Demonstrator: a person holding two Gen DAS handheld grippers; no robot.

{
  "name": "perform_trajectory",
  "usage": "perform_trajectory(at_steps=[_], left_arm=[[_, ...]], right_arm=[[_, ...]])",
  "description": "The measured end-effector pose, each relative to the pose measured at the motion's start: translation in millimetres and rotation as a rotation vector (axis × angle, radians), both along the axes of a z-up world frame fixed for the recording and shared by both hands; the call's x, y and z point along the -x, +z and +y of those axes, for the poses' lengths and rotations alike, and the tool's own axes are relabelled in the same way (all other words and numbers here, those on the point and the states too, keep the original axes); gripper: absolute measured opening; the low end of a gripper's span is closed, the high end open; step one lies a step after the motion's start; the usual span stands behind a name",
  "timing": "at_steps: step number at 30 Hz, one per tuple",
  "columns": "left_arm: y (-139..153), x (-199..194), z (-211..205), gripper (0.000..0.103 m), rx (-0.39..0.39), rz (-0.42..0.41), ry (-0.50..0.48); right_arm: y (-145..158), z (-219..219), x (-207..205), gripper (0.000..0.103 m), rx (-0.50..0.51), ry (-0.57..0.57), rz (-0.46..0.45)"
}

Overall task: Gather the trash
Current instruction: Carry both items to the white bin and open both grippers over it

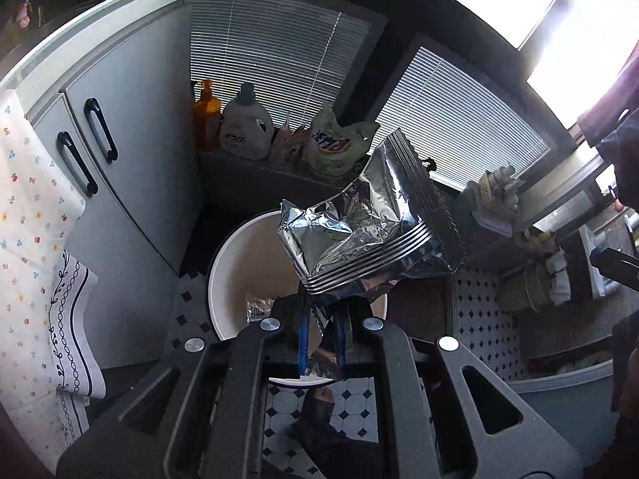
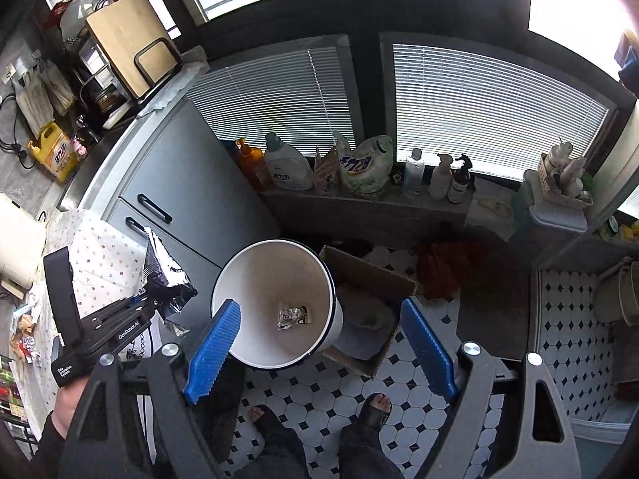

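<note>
Foil bag (image 1: 367,219) over the bin (image 1: 223,279)

My left gripper (image 1: 321,343) is clenched on the crinkled silver bag's edge; my right gripper (image 2: 319,349) is spread wide, empty, above the bin. A small wrapper (image 2: 293,316) lies inside, print unreadable.

Crinkled glossy foil bag (image 1: 359,235), smooth white bin (image 2: 279,303) – matt cardboard box (image 2: 371,279)

A black-and-white tiled floor (image 2: 559,319) is seen across the lower right of the right wrist view. A white bin (image 2: 275,303) is stood on it mid-frame, with an open cardboard box (image 2: 371,279) touching it on its right. Further right, a dark mat (image 2: 491,299) is laid, red cloth (image 2: 439,267) at its edge.
</note>
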State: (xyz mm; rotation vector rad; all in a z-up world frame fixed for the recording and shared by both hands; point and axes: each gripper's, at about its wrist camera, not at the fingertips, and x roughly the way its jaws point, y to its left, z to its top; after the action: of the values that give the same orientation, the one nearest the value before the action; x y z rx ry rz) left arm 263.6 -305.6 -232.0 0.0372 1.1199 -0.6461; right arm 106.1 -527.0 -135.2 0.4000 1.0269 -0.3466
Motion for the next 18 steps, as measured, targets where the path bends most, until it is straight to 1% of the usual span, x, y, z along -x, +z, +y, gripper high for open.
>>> perform_trajectory(at_steps=[1, 3, 5, 7, 11, 15, 17, 18], left_arm=[[-4.7, -2.6, -4.1, 0.011, -0.001, 0.014, -0.002], [-10.9, -5.9, -11.0, 0.019, 0.009, 0.044, -0.008], [-10.9, -7.2, -14.8, 0.043, 0.010, 0.042, -0.001], [-6.6, -6.9, -15.5, 0.055, 0.031, 0.033, 0.004], [6.2, -4.3, -8.8, 0.061, 0.038, 0.020, 0.008], [27.4, -1.7, 12.9, 0.069, 0.035, -0.022, 0.042], [40.3, -1.6, 30.9, 0.078, 0.036, -0.044, 0.076], [47.2, -1.1, 40.8, 0.080, 0.035, -0.057, 0.097]], right_arm=[[-0.8, -3.6, 2.9, 0.081, 0.000, -0.006, 0.001], [-2.5, -8.4, 7.3, 0.083, 0.001, -0.018, 0.004], [-3.3, -12.3, 11.4, 0.087, -0.009, -0.033, 0.000], [-3.4, -14.9, 12.5, 0.089, -0.020, -0.045, -0.008], [0.2, -13.2, 6.6, 0.092, -0.023, -0.039, -0.026], [8.8, 1.0, -7.0, 0.095, -0.017, -0.007, -0.057], [12.5, 12.7, -16.0, 0.095, -0.006, 0.017, -0.071], [14.1, 19.0, -20.8, 0.095, -0.003, 0.029, -0.077]])
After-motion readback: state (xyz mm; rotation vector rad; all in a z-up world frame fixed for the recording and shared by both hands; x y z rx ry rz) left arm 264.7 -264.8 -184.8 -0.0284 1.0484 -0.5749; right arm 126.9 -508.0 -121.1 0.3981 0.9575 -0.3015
